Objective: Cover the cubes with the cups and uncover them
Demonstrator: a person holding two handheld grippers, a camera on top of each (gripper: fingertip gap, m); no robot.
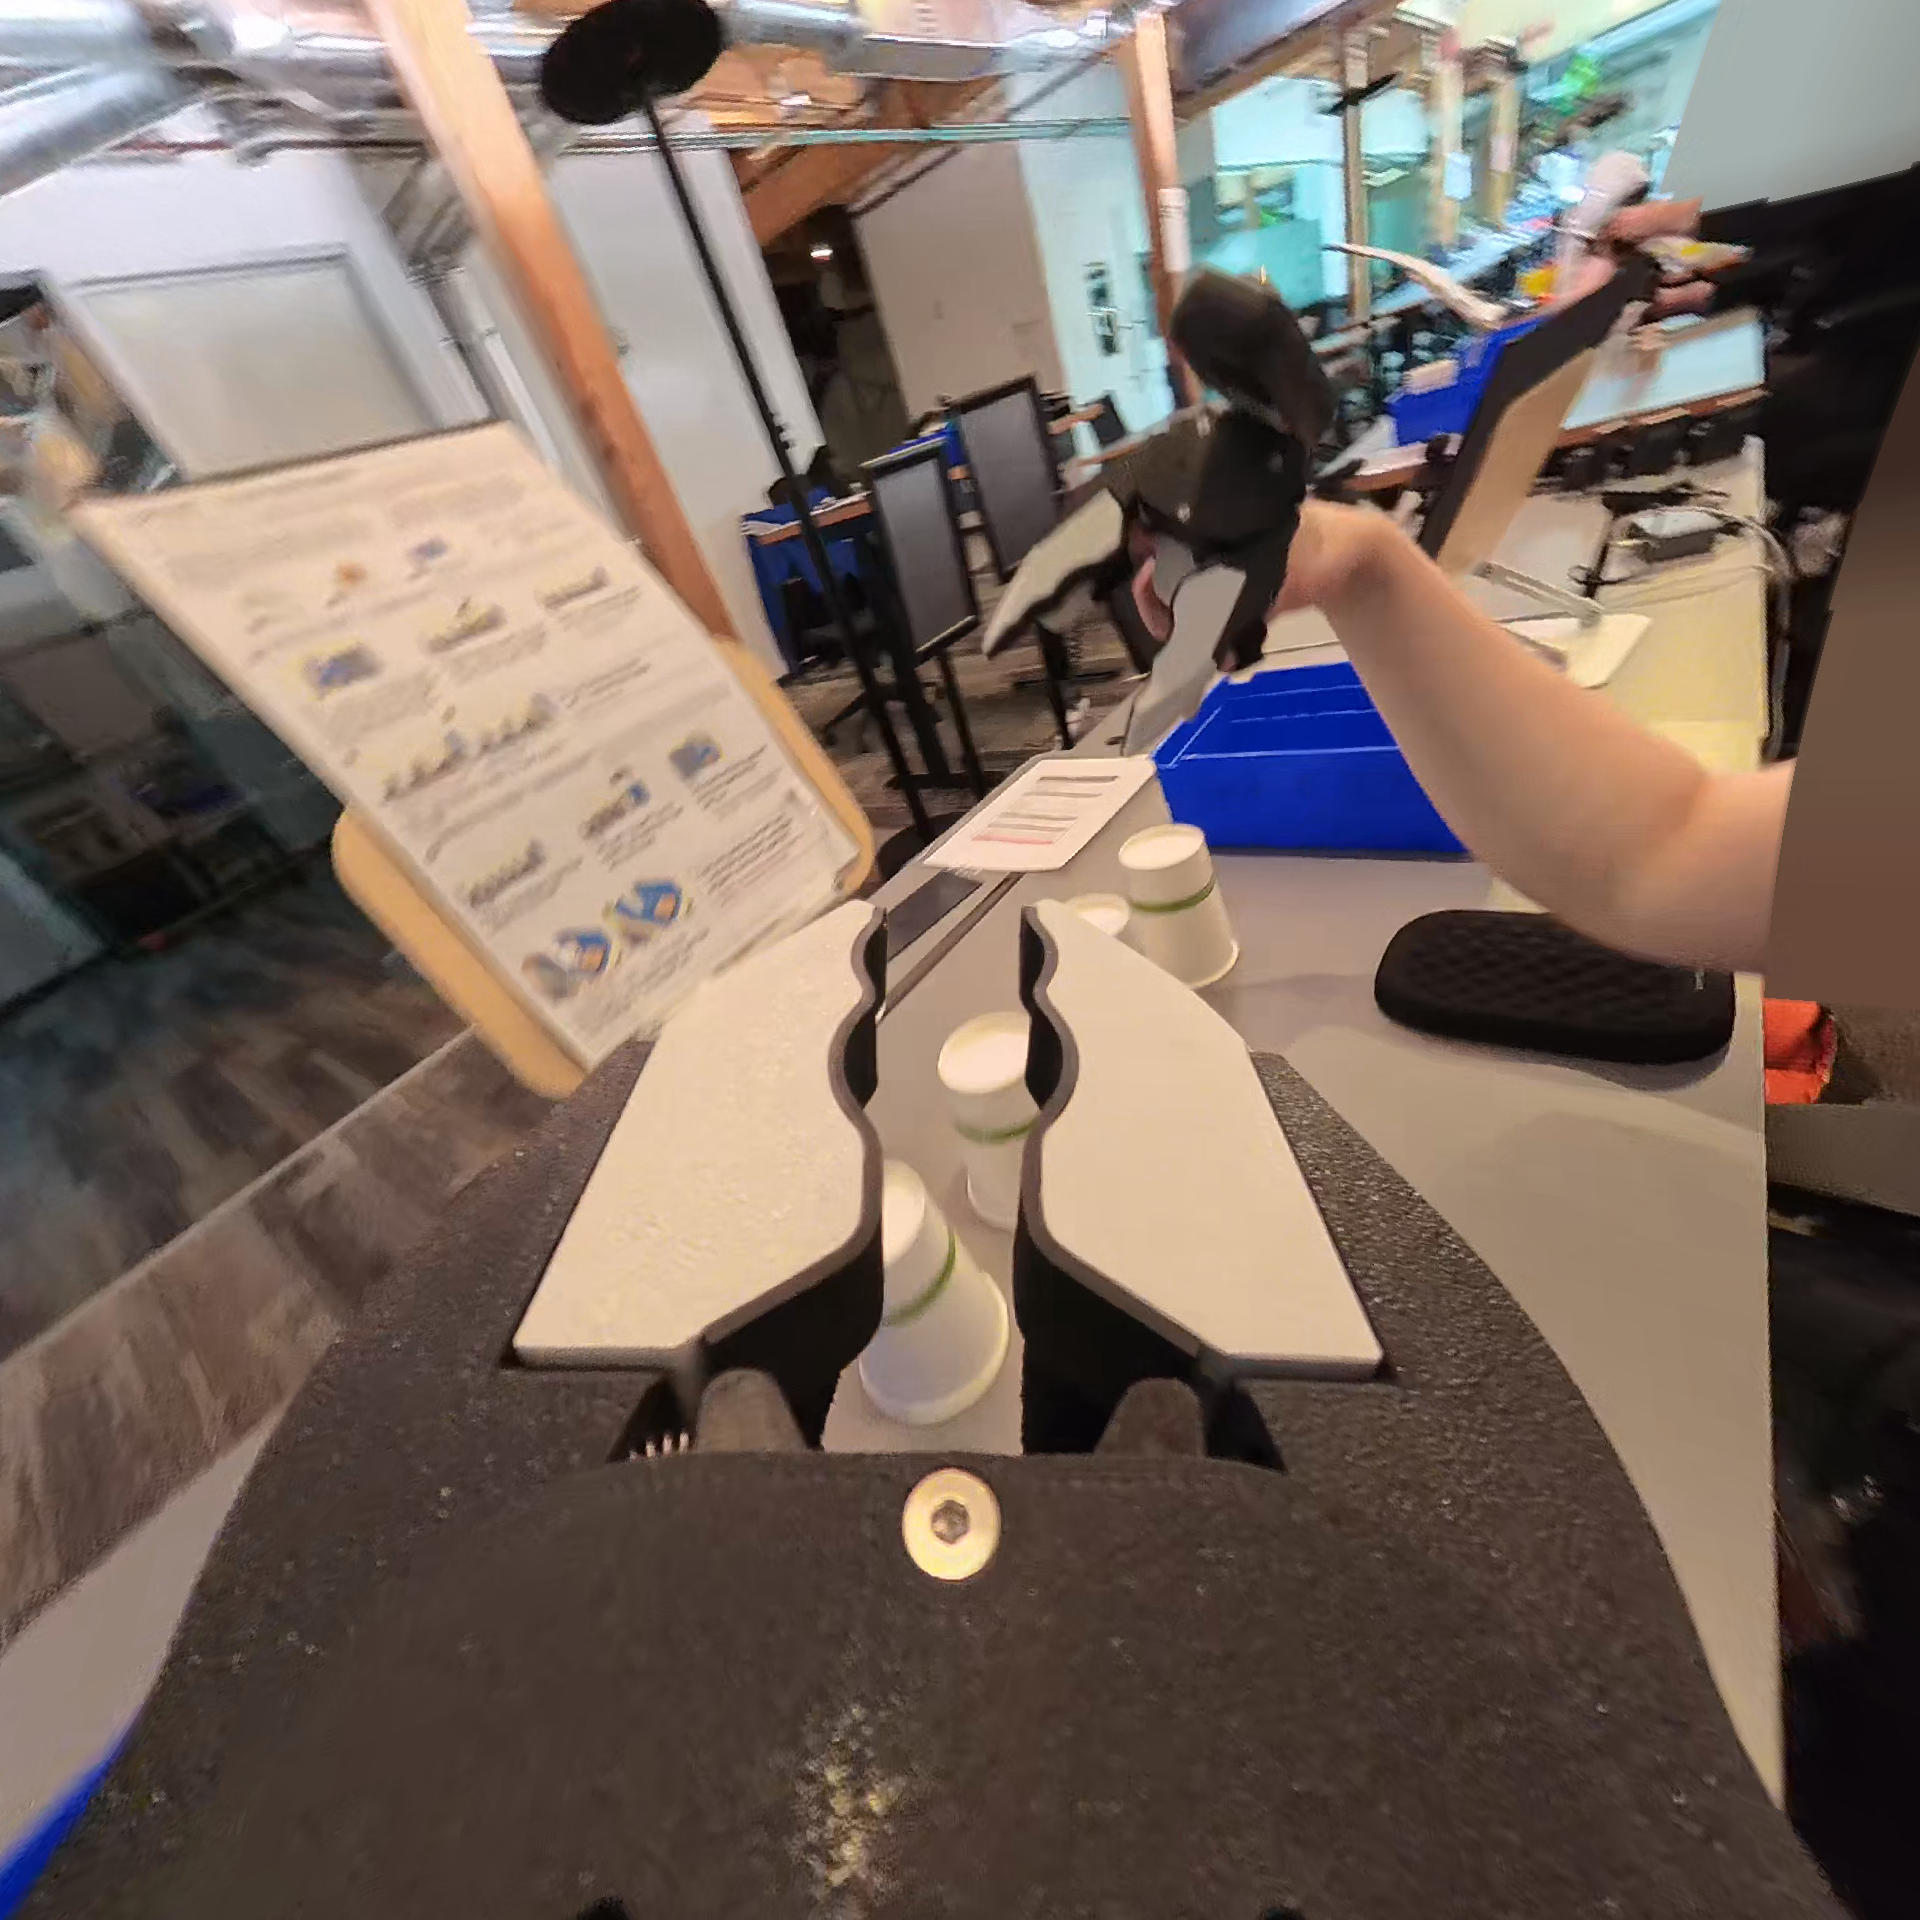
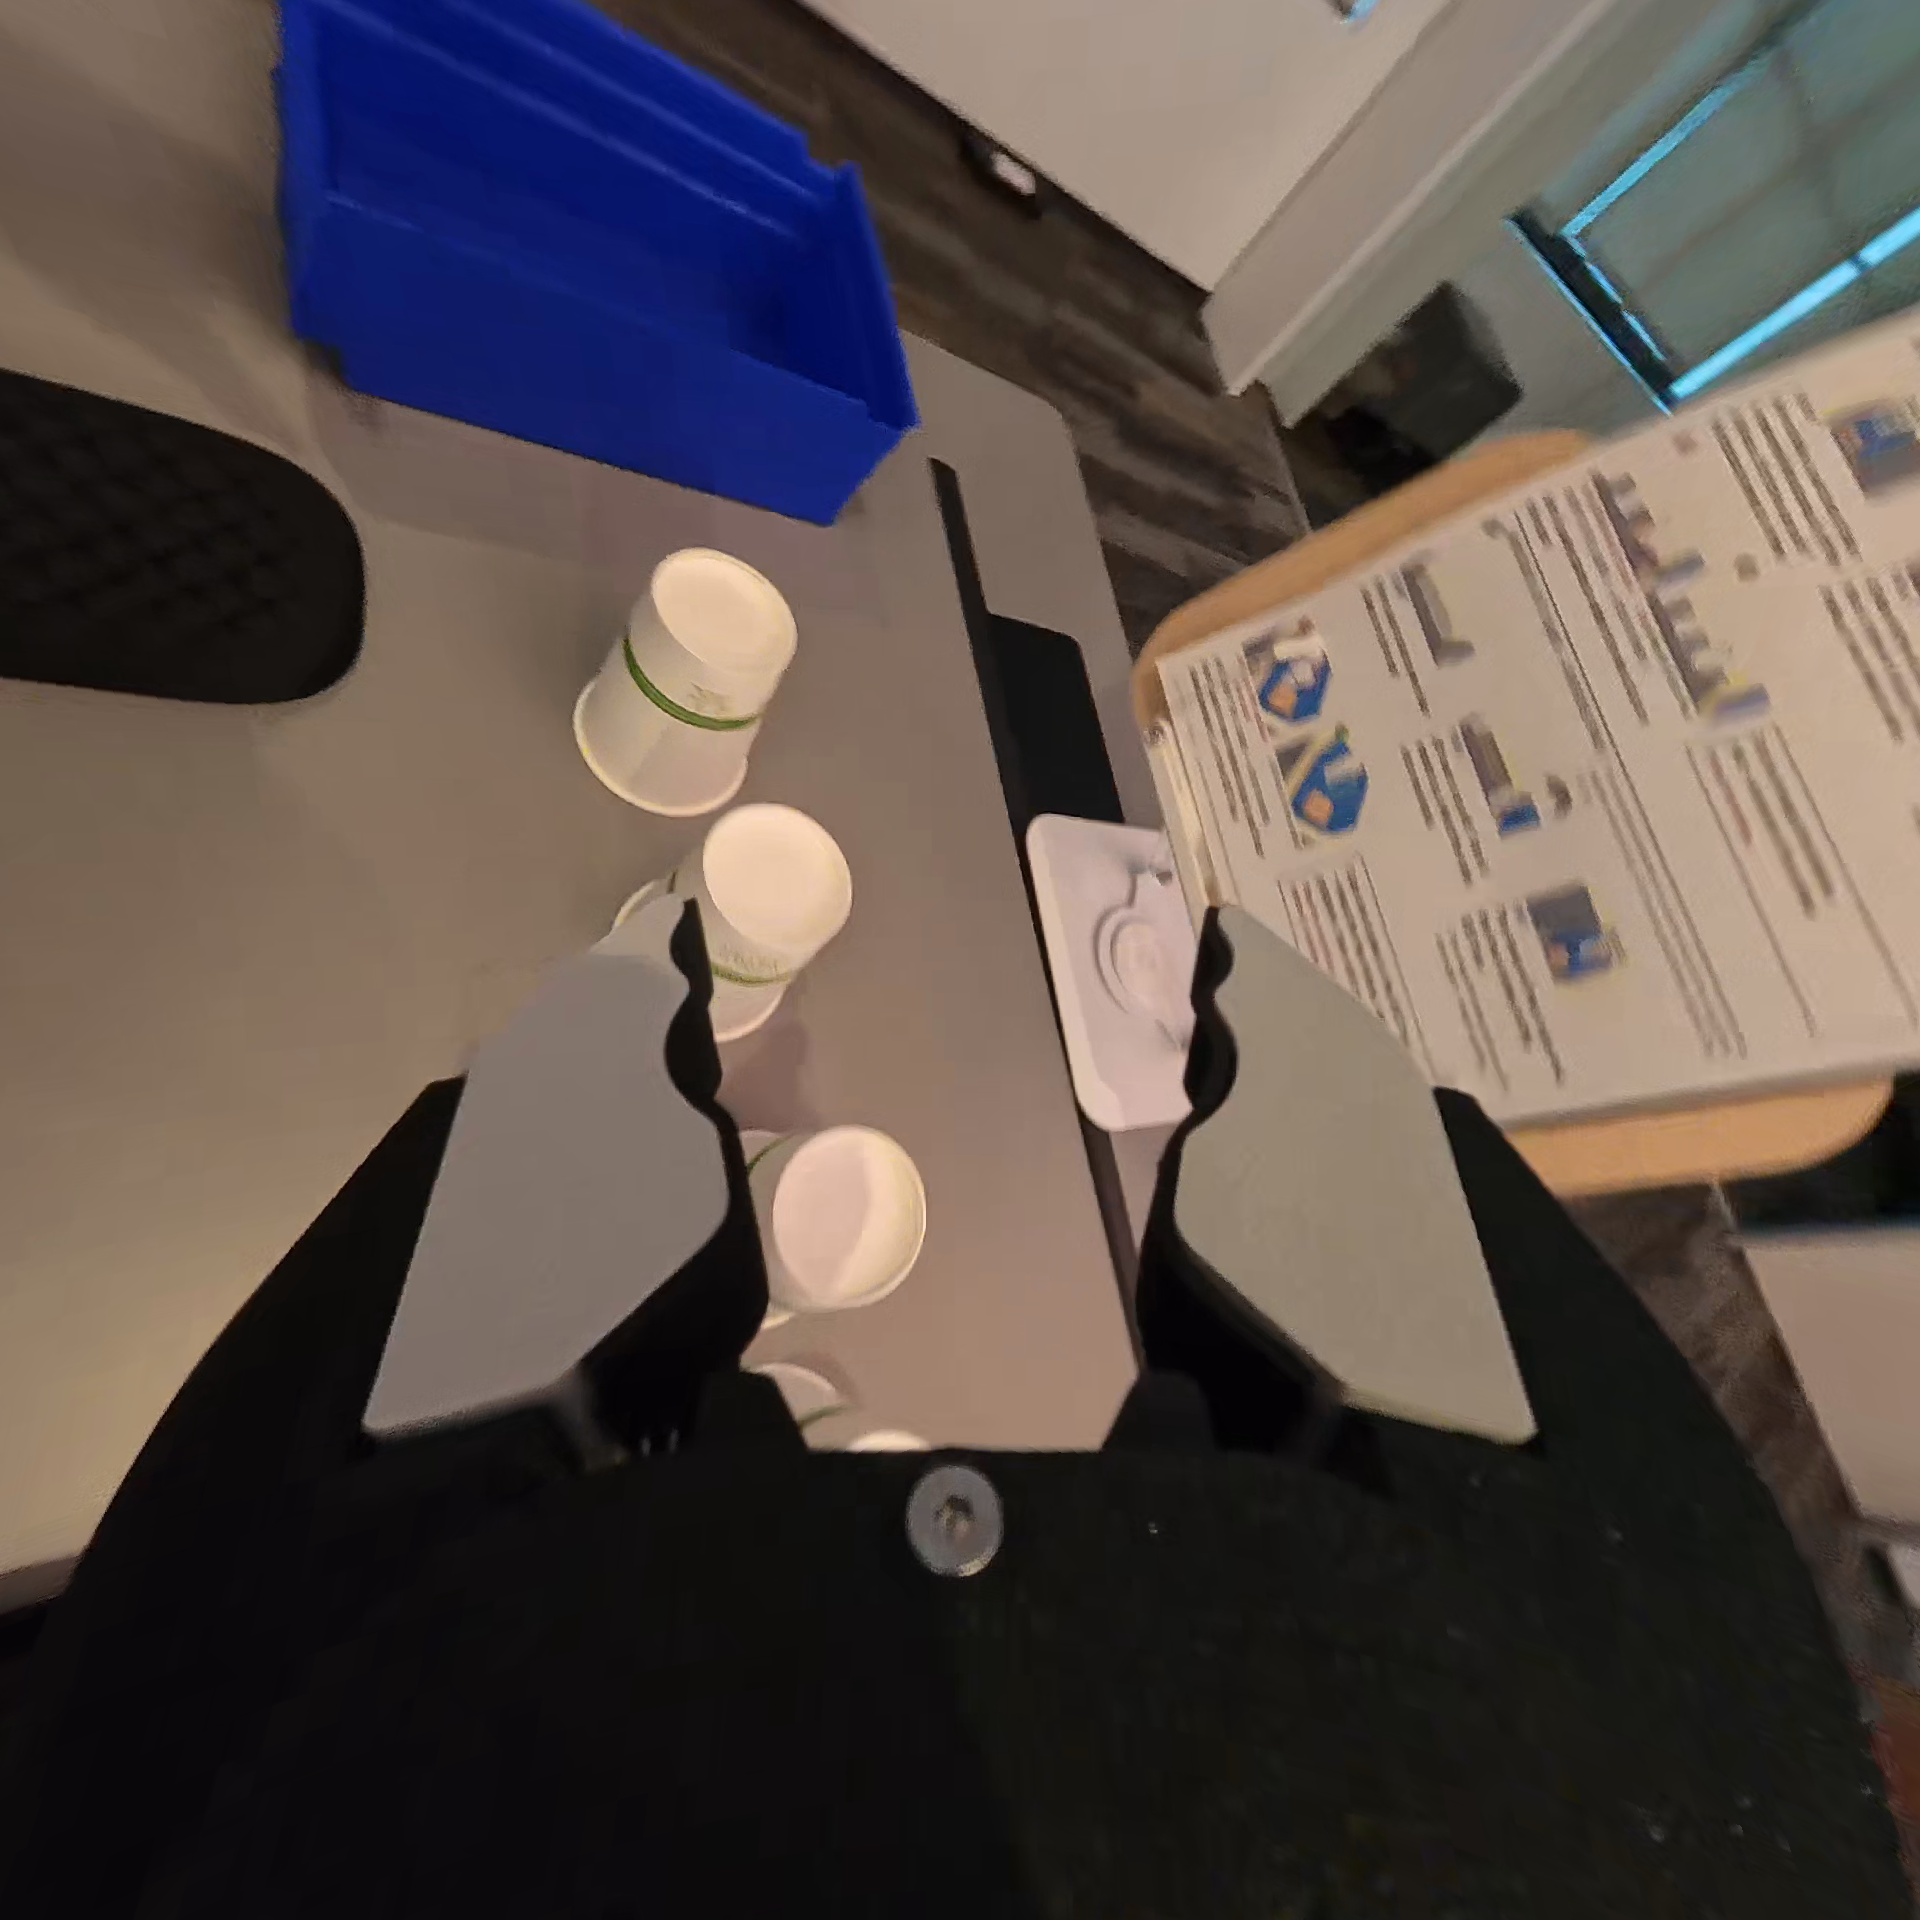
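Observation:
Several white paper cups with a green band stand upside down in a row on the grey table (image 1: 1455, 1143). In the left wrist view the nearest cup (image 1: 930, 1309), a second cup (image 1: 987, 1091) and a far cup (image 1: 1179, 904) show between and past my fingers. My left gripper (image 1: 951, 920) is open and empty above them. My right gripper (image 1: 1065, 691) is held high over the far end. In the right wrist view it (image 2: 948, 920) is wide open and empty, looking down on the cups (image 2: 686, 681), (image 2: 769, 914), (image 2: 847, 1216). No cubes show.
A blue bin (image 2: 582, 270) stands at the far end of the table, also seen in the left wrist view (image 1: 1288, 769). A black wrist pad (image 1: 1553, 997) lies beside the cups. A wooden board with a printed sheet (image 1: 468, 727) leans at the table's edge. A white holder (image 2: 1122, 966) sits by it.

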